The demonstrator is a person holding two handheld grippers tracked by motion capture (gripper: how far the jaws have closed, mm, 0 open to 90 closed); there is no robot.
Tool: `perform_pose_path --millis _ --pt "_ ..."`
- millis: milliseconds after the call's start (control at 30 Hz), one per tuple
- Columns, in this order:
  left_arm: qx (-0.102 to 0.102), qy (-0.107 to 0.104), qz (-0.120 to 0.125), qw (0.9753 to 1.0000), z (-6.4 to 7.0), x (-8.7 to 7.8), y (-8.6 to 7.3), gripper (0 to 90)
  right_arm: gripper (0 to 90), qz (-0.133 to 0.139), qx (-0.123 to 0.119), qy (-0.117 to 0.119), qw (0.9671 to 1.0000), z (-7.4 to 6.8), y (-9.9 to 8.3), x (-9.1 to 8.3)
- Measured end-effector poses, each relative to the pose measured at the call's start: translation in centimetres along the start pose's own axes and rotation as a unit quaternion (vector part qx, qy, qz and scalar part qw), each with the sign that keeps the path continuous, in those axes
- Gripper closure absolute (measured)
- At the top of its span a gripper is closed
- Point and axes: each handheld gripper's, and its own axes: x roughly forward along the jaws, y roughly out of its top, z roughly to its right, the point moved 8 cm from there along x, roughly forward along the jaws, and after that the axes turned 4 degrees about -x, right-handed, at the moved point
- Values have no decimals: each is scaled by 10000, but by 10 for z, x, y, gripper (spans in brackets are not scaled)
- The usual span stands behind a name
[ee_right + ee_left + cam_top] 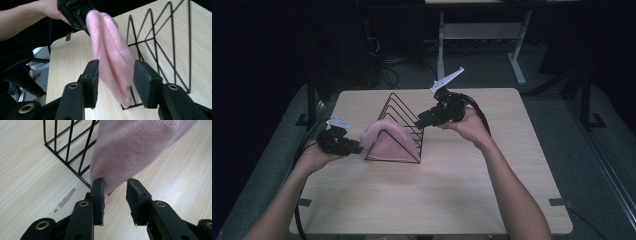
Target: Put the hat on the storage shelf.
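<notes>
A pink knitted cloth (387, 140) leans in the front slot of a black wire rack (404, 107) at the middle of the table. My left gripper (354, 148) is at the cloth's left end. In the left gripper view the left gripper (115, 182) is open, and the cloth (132, 147) tapers into the gap and touches the left pad (98, 190). My right gripper (418, 121) hovers over the rack's right side. In the right gripper view the right gripper (116, 65) is open, its jaws on either side of the folded cloth (110, 47), with the rack (162, 42) behind.
The light wooden table (437, 195) has bare room in front of and to the right of the rack. A scuff mark (66, 197) lies by the rack's corner. A white-legged desk frame (482, 35) and cables stand on the floor beyond the far edge.
</notes>
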Motion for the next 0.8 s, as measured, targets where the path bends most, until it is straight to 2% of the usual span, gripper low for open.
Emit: perform_pose_path --millis 100,133,200,333,433,800 --pt "-24 -17 41 10000 0 -1 1 657 510 30 27 -74 10000 4 -4 -6" --pt "-38 -28 47 10000 1 -2 1 651 508 37 163 -72 9998 3 -6 -9" --pt "-50 -21 75 10000 1 -3 1 648 506 34 121 -115 9999 5 -7 -10" --pt "-49 -33 77 10000 2 -4 1 625 483 75 238 -198 9995 7 -11 -16" --pt "-128 -45 127 9998 3 -5 2 604 455 86 290 -287 9991 10 -14 -20" --pt "-173 -36 215 9996 6 -10 2 467 372 128 475 -582 9971 20 -33 -41"
